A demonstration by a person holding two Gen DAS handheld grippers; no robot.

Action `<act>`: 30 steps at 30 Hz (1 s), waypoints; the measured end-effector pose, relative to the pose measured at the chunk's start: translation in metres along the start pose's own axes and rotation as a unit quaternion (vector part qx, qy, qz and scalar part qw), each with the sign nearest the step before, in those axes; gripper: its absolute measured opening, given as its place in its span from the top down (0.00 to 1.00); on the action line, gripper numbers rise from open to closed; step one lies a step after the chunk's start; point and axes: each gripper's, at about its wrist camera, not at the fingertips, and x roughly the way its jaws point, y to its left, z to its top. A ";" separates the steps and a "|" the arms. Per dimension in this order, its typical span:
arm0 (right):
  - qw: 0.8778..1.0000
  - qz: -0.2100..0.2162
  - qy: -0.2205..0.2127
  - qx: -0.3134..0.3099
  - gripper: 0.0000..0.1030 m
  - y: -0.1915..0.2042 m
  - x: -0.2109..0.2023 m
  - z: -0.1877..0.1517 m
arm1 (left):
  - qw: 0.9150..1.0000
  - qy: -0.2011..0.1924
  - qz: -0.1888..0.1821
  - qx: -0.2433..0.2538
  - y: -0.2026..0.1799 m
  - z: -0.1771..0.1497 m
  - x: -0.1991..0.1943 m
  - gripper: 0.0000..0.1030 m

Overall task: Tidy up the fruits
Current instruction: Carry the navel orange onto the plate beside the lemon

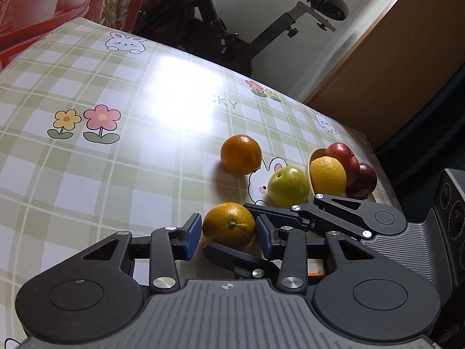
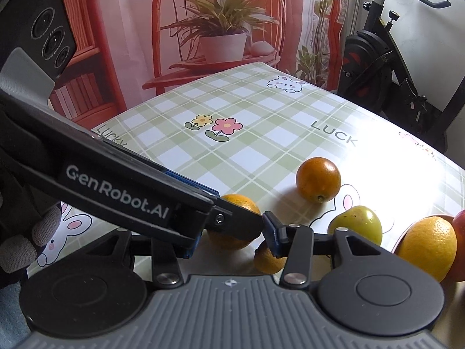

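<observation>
An orange [image 1: 229, 224] lies on the checked tablecloth between the blue pads of my left gripper [image 1: 229, 232]; the pads stand close on both sides, and contact is unclear. The same orange [image 2: 235, 203] shows in the right wrist view, half hidden behind the left gripper's arm [image 2: 116, 186]. My right gripper [image 2: 229, 240] is open around that spot, with a smaller orange [image 2: 268, 260] just under its right pad. A second orange [image 1: 240, 153] [image 2: 318, 179] and a green apple [image 1: 287, 186] [image 2: 356, 224] lie further out. A cream bowl [image 1: 314, 157] holds a yellow orange [image 1: 327, 176] [image 2: 427, 245] and red apples [image 1: 344, 157].
The table's edge runs just behind the bowl at the right. An exercise bike [image 1: 221, 29] [image 2: 386, 58] stands beyond the far edge. A printed backdrop with a plant [image 2: 221, 35] hangs behind the table. A gloved hand [image 2: 26, 241] holds the left gripper.
</observation>
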 end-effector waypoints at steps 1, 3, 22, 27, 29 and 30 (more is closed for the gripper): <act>1.000 0.000 0.000 0.001 0.53 0.000 0.000 0.000 | 1.000 0.001 -0.002 -0.003 0.001 0.000 0.001 0.58; 1.000 0.000 0.000 0.005 0.54 -0.002 0.001 -0.001 | 1.000 0.001 -0.003 -0.001 0.000 -0.001 0.002 0.57; 0.997 -0.028 -0.065 0.044 0.56 -0.009 -0.045 -0.005 | 0.996 -0.025 -0.011 0.081 -0.073 0.020 -0.020 0.57; 0.993 -0.056 -0.089 0.061 0.56 -0.022 -0.074 -0.009 | 0.992 -0.018 -0.025 0.126 -0.111 0.029 -0.006 0.57; 0.990 -0.067 -0.099 0.075 0.56 -0.031 -0.085 -0.011 | 0.990 -0.012 -0.033 0.140 -0.124 0.031 0.002 0.57; 0.988 -0.074 -0.103 0.083 0.56 -0.036 -0.090 -0.013 | 0.988 -0.006 -0.036 0.148 -0.131 0.032 0.008 0.57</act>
